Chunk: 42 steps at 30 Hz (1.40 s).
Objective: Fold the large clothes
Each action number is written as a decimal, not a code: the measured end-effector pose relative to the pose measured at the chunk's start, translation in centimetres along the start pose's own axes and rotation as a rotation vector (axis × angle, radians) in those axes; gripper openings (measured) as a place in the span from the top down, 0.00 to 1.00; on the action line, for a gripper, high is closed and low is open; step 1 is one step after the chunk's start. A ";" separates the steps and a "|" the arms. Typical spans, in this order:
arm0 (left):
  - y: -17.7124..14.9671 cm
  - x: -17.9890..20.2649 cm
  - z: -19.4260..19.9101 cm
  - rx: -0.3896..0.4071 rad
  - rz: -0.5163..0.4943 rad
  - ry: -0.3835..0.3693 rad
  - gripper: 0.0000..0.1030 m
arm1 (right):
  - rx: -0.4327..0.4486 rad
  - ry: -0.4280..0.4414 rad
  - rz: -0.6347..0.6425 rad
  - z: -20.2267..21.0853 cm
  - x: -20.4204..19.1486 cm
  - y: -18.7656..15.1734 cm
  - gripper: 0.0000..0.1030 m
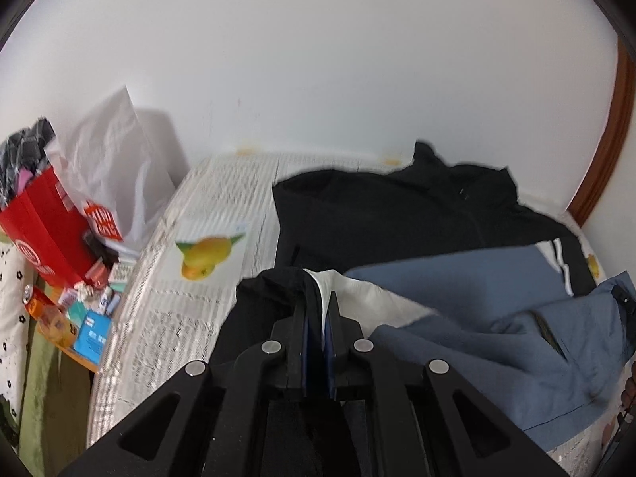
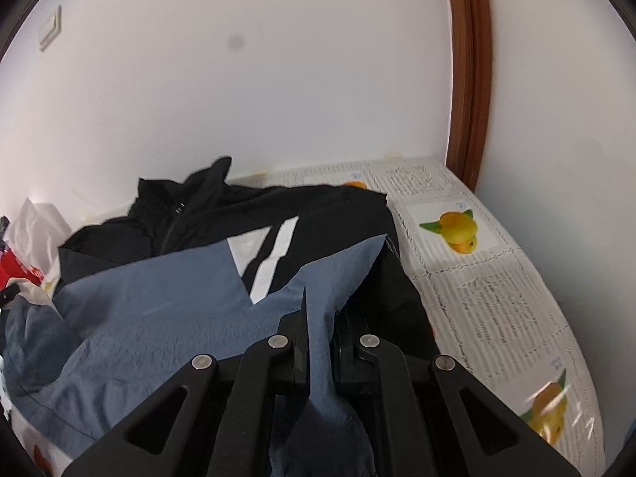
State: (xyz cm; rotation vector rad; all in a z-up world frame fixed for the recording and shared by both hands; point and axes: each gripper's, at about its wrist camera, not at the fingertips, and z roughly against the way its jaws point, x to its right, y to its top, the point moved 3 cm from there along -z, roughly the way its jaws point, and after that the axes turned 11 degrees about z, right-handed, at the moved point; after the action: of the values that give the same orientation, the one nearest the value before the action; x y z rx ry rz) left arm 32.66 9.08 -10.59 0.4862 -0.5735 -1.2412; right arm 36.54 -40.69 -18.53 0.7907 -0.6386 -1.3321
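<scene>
On the bench, the jacket lies ahead of both grippers, collar toward the wall, each clamped on a near hem corner: left gripper on black-and-white fabric, right gripper on blue.

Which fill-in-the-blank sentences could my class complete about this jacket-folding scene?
1. The left gripper is shut on black and ____ fabric of the black, blue and white zip-up jacket.
2. The right gripper is shut on the jacket's ____ fabric.
3. The white lace-patterned tablecloth shows printed pictures of ____ fruit.
4. The red cardboard box stands beside a ____ plastic bag.

Missing words: white; blue; yellow; white
</scene>
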 end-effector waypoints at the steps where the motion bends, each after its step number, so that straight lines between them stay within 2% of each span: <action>1: -0.3 -0.2 -0.6 -0.022 0.004 0.001 0.92 | -0.008 -0.003 0.003 -0.5 -0.1 -0.1 0.93; 7: -1.1 -0.3 -1.9 -0.053 0.006 0.016 0.91 | -0.074 -0.035 0.006 -3.1 -0.3 -0.9 0.92; 9: -1.2 -0.3 -1.9 -0.060 0.002 0.017 0.88 | -0.085 -0.039 0.002 -3.4 -0.1 -1.0 0.89; 11: -1.2 -0.2 -1.8 -0.073 -0.004 0.009 0.81 | -0.097 -0.039 -0.002 -3.4 0.0 -1.1 0.77; 13: -1.3 -0.1 -1.4 -0.082 -0.009 -0.002 0.68 | -0.112 -0.034 0.017 -3.0 0.1 -1.2 0.65; 14: -1.4 0.0 -1.1 -0.081 -0.012 -0.007 0.67 | -0.111 -0.024 0.025 -2.5 0.1 -1.3 0.58; 17: -1.5 0.1 0.2 -0.081 -0.027 -0.035 0.63 | -0.066 0.048 0.035 0.1 0.3 -1.8 0.51; 19: -1.5 -0.1 1.2 -0.080 -0.016 -0.058 0.59 | -0.044 0.050 0.038 1.8 0.6 -2.1 0.50; 23: -1.9 -1.3 3.6 -0.044 -0.009 -0.056 0.52 | -0.047 -0.006 0.036 4.4 2.2 -3.3 0.50; 28: -3.2 -3.5 4.9 -0.044 0.010 -0.031 0.50 | -0.112 -0.063 -0.025 5.2 4.8 -5.9 0.50; 32: -4.8 -6.0 4.4 -0.077 0.043 -0.003 0.50 | -0.154 -0.077 -0.040 5.0 5.4 -8.3 0.50; 37: -6.0 -7.5 2.6 -0.119 0.055 0.010 0.51 | -0.194 -0.042 -0.057 4.1 5.4 -10.7 0.50; 42: -6.4 -7.7 1.2 -0.123 0.037 -0.004 0.51 | -0.194 -0.004 -0.044 2.8 4.5 -10.7 0.50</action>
State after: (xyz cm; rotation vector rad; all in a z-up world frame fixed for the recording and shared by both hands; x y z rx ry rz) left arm 25.51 14.80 -14.81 0.3681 -0.5041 -1.2346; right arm 28.59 -46.11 -25.61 0.6479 -0.4890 -1.4124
